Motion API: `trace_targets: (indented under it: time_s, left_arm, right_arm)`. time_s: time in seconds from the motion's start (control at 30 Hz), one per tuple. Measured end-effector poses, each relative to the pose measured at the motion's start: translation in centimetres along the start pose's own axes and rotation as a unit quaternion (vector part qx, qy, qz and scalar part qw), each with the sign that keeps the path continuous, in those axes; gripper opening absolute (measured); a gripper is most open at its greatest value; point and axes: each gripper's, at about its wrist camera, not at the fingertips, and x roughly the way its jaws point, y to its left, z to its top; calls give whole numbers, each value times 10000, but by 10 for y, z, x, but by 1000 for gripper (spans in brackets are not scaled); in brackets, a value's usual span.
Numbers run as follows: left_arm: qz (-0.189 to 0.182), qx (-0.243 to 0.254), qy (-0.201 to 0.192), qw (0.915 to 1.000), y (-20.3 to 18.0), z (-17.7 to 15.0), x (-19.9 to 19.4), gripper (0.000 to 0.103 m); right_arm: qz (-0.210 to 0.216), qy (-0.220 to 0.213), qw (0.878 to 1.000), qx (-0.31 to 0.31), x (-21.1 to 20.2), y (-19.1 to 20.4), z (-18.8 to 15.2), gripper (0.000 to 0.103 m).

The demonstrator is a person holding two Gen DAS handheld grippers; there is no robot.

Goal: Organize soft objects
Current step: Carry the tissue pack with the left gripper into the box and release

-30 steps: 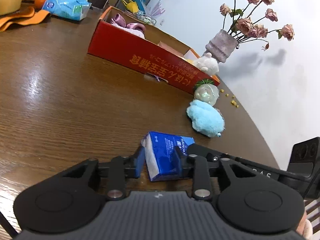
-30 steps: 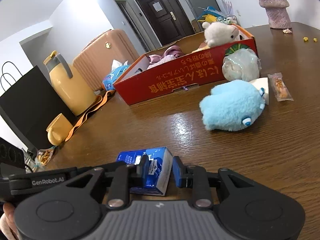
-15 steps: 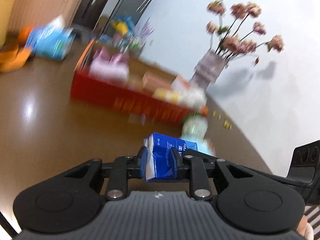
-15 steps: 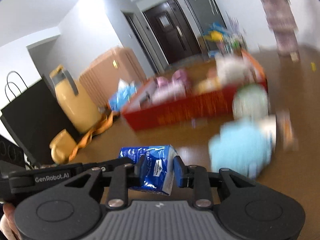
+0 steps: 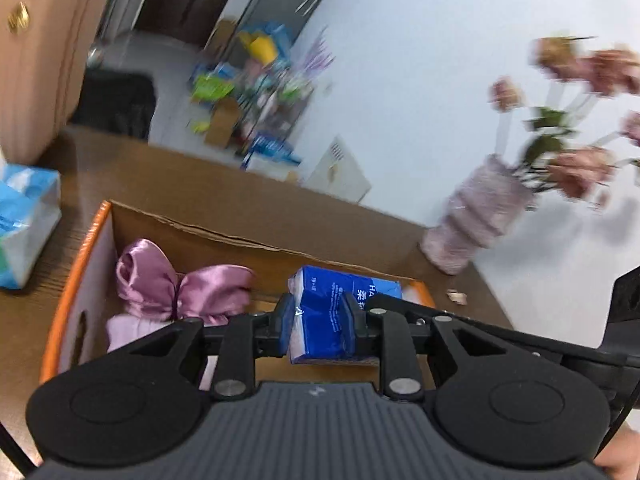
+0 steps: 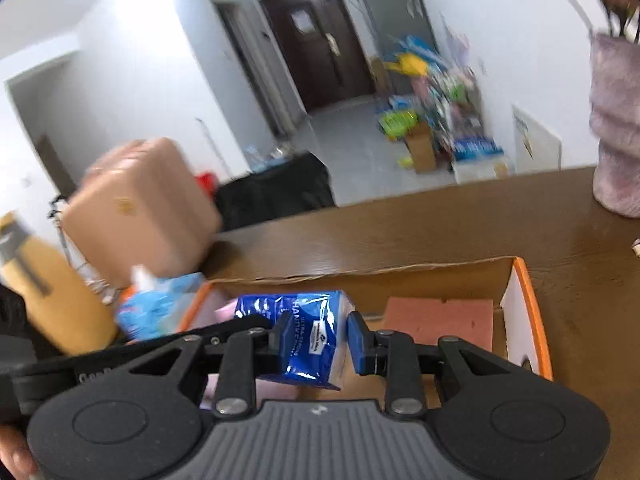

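Both grippers pinch one blue tissue pack (image 5: pixel 340 312) between them, left gripper (image 5: pixel 320 320) and right gripper (image 6: pixel 314 338), its length spanning them; the open cardboard box (image 6: pixel 528 304) lies directly beneath their fingers.

Glossy plastic tissue pack (image 5: pixel 336 312); satin bow (image 5: pixel 180 288); matt cardboard box (image 5: pixel 240 236); wood table (image 6: pixel 440 224), probably.
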Motion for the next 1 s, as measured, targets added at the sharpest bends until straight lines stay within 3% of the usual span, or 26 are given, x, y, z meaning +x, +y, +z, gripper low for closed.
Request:
trace_targets:
  time_s: [0.17,0.23,0.37,0.43,0.57,0.73,1.0]
  left_arm:
    - [650,110,444,9968,14,15,53,25]
    - [748,275,576,9952,14,12,65,19]
    - [790,358,792,9931,14,4,75,19]
    - [918,474,527,9933,9,4,63,20]
    - [966,985,57,9904,-6,6,21,27]
    - [1281,1435,-389,9806,-21,8,-45,34]
    - [1597,1470,-1070,9703,-35,-16,-153,48]
  right_arm:
    - [-243,768,9962,320,73,-20,24,15]
    - [-495,876,9949,33,80,-11,26,13]
    - [-900,944,9905,-427,86,3,25,12]
    - [-804,926,9915,-427,82,4,22,13]
    - [-607,560,9957,-409,45,11,25,16]
    - [-587,46,9960,-674,-22,24,30,20]
    - [-478,-549,9946,-733,-134,32,4,26]
